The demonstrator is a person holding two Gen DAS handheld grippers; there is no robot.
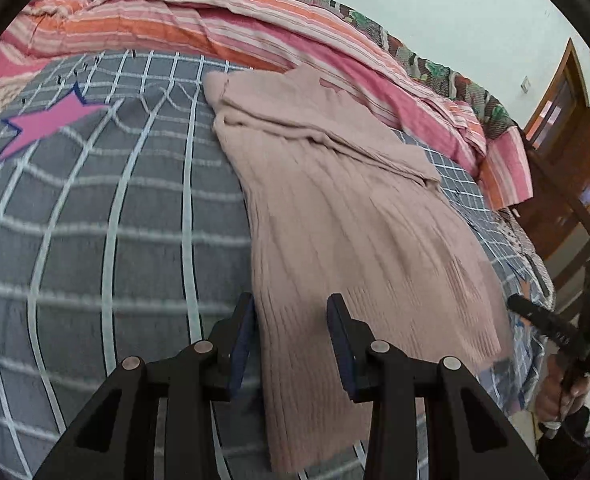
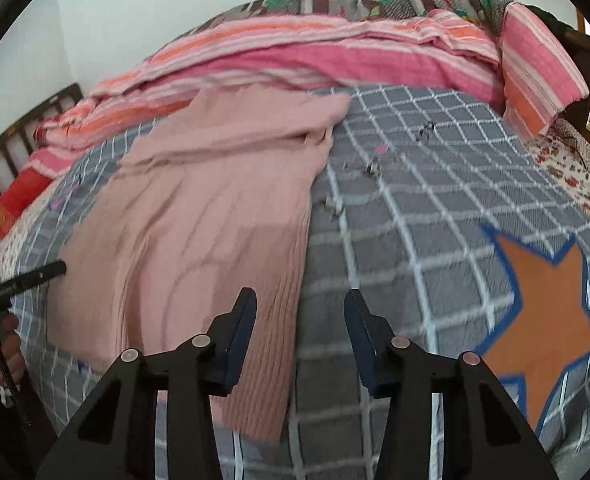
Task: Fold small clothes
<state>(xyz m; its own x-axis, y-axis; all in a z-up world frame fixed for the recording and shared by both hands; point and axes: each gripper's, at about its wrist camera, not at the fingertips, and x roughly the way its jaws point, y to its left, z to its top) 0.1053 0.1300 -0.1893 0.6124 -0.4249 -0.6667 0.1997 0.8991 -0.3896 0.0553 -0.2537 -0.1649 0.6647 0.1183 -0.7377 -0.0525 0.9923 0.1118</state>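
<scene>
A dusty-pink ribbed knit garment (image 1: 347,216) lies flat on the grey checked bed cover (image 1: 115,240), its top part folded over itself at the far end. My left gripper (image 1: 291,304) is open and empty, its jaws above the garment's near left hem edge. The garment also shows in the right wrist view (image 2: 199,216). My right gripper (image 2: 299,300) is open and empty, its jaws above the garment's near right hem corner. The right gripper shows at the right edge of the left wrist view (image 1: 551,320), and the left gripper at the left edge of the right wrist view (image 2: 31,276).
A pink and orange striped blanket (image 1: 223,24) is heaped along the far side of the bed. The cover has a pink star (image 1: 47,124) and an orange star (image 2: 543,312). A dark wooden headboard (image 2: 23,136) and a wooden door (image 1: 567,120) stand at the sides.
</scene>
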